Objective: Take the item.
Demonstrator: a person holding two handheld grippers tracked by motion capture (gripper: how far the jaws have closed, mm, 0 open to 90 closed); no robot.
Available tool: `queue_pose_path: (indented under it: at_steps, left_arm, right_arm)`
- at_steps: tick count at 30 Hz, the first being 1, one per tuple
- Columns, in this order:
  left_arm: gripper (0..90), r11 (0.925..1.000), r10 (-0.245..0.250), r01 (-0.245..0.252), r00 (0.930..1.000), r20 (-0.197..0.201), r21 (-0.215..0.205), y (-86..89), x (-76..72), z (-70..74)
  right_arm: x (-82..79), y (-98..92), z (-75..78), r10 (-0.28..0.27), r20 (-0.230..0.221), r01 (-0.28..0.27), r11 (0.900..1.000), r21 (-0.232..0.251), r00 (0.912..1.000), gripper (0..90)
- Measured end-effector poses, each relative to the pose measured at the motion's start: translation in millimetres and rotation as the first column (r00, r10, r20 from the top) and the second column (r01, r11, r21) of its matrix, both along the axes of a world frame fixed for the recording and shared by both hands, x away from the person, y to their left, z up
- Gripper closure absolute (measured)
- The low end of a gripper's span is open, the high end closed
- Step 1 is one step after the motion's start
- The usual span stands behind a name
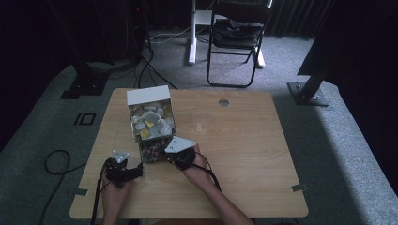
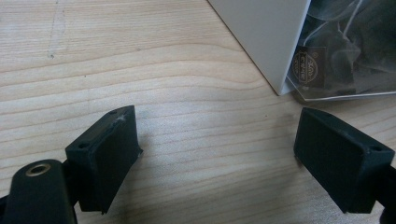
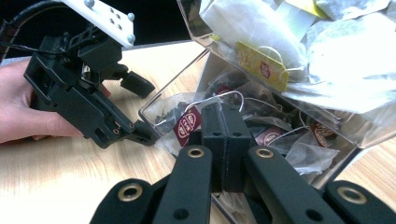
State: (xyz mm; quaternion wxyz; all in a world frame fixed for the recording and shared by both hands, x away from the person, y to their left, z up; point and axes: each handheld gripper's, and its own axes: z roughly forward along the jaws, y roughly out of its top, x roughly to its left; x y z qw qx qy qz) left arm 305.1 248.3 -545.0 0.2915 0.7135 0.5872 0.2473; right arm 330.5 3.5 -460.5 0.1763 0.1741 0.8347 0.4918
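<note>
Wooden table [image 1: 244,154], high view. Clear box [image 1: 151,126] of tea bags [image 1: 152,121] stands left of centre, its white lid [image 1: 148,95] raised at the 12 o'clock end, its open front at 6 o'clock toward the person.

R gripper [image 1: 165,158] is at the box's front, approx 5 o'clock of the box centre, nose in the opening. In the right gripper view its jaws are pressed flat together at [image 3: 226,140], tips among the dark tea bags in the lower compartment [image 3: 261,135]. Can't tell if a bag or string is pinched between the pads; a red-tagged bag [image 3: 187,125] lies just beside the tips at 10 o'clock.

L gripper [image 1: 133,171] sits at approx 7 o'clock of the box, near its front corner, not touching. In the left gripper view its jaws stand wide apart over bare wood, centre approx [image 2: 217,151], nothing between them; box corner [image 2: 285,86] is at 1 o'clock from there. Same gripper shows in the right gripper view [image 3: 140,107], held in a hand [image 3: 18,102], with one fingertip by the box's lower edge.
</note>
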Motion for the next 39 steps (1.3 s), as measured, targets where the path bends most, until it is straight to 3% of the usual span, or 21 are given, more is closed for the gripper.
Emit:
queue_pose_path:
  at_steps: [27, 39]
  left_arm:
    - [14.8, 1.0, 0.0, 0.0, 1.0, 0.0, 0.0, 0.0, 0.0, 0.0]
    - [14.8, 1.0, 0.0, 0.0, 1.0, 0.0, 0.001, 0.0, 0.0, 0.0]
  right_arm:
    - [-9.0, -31.2, 0.8, -0.045, 0.012, 0.044, 0.999, 0.024, 0.9989, 90.0]
    - [-12.5, -47.6, 8.7, -0.066, 0.031, 0.065, 0.997, 0.035, 0.9973, 90.0]
